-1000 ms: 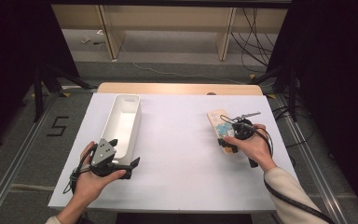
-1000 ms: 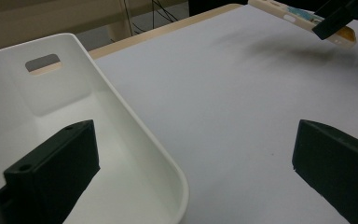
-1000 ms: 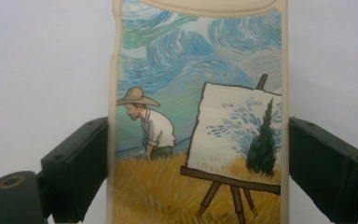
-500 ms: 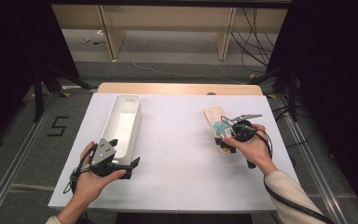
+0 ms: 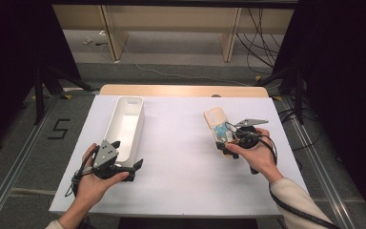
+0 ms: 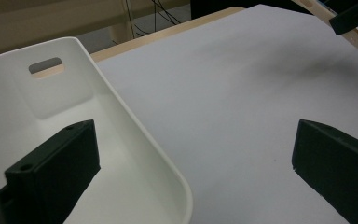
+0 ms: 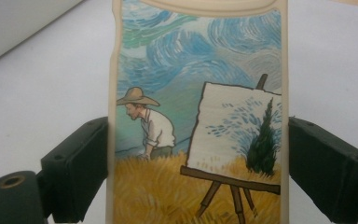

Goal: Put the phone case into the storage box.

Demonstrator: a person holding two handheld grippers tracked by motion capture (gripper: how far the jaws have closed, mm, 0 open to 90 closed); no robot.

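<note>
A cream phone case [image 5: 214, 119] printed with a painter at an easel [image 7: 196, 93] sits between the jaws of my right gripper [image 5: 224, 141]. In the right gripper view the jaws press on its two long edges, so the right gripper [image 7: 198, 126] is shut on it. The left gripper view shows the case [image 6: 349, 33] held tilted above the white tabletop, with a shadow below it. My left gripper [image 5: 127, 153] stands open beside the near end of a long white bin [image 5: 138, 125]. One jaw is over the bin's rim [image 6: 137, 126], and nothing is between the jaws of the left gripper [image 6: 193, 130].
A white sheet [image 5: 181, 143] covers the table, with a wooden strip [image 5: 181, 89] along its far edge. The bin holds nothing that I can see. Shelving and cables lie on the floor beyond the table.
The right gripper and the phone case have shifted slightly to the left and away from me. The left gripper has not moved.
</note>
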